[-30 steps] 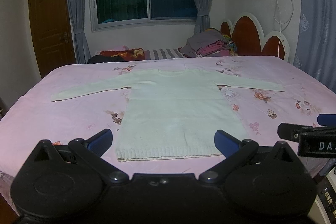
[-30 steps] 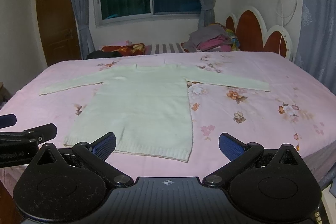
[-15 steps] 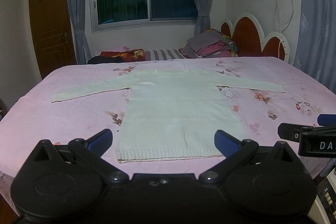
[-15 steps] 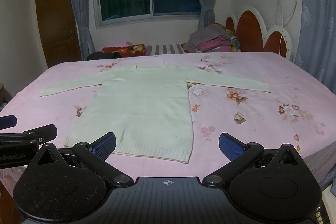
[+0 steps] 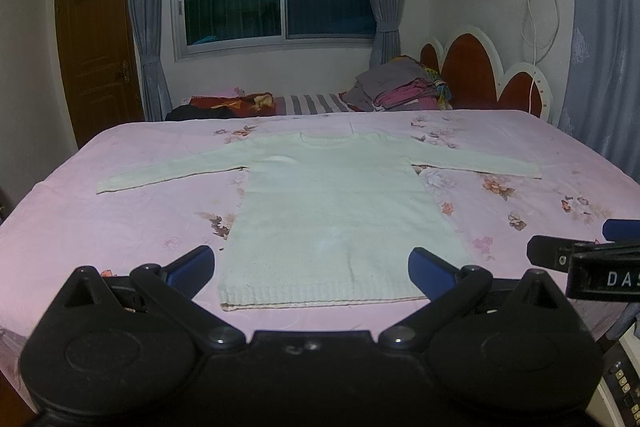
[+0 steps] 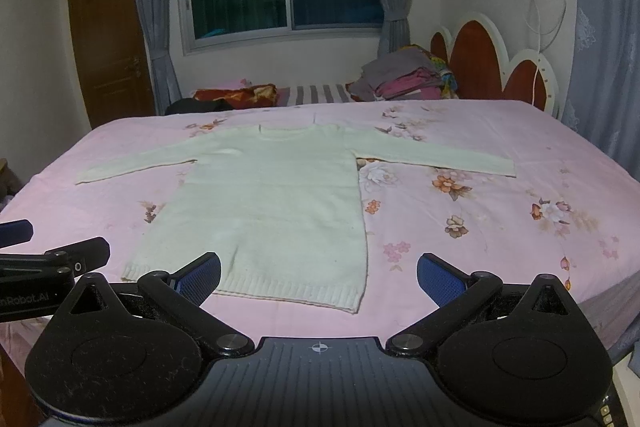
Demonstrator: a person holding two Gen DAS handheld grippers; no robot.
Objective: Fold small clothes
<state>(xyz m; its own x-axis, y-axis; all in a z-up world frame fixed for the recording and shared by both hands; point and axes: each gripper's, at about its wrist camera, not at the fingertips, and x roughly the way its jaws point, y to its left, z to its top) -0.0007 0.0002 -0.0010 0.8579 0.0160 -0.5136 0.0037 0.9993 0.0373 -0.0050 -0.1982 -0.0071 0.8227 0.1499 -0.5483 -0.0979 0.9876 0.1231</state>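
Nothing is shifting against the earlier frames: both grippers are holding the same station at the foot of the bed and the garment is lying as it lay.

Nearest, the left gripper (image 5: 311, 265) is hovering short of the hem with its jaws spread wide and nothing between them; the blue pads are framing the hem's two corners, probably a line-up for a first grasp. The right gripper (image 6: 318, 277) is likewise standing wide and empty, offset so the hem's right corner is sitting inside its span. Each tool is showing at the edge of the other's view, so they are working side by side, near but apart.

Beyond them, the pale sweater (image 5: 332, 203) is lying flat, face up, on the pink floral bedsheet (image 6: 500, 227), hem toward the grippers, collar away, sleeves stretched out to either side. That spread is serving the fold: no layer is yet turned over.

Farther off, a stack of folded clothes (image 6: 404, 77) is resting by the headboard (image 6: 480, 67); whether it is finished work is unclear in this dim light.
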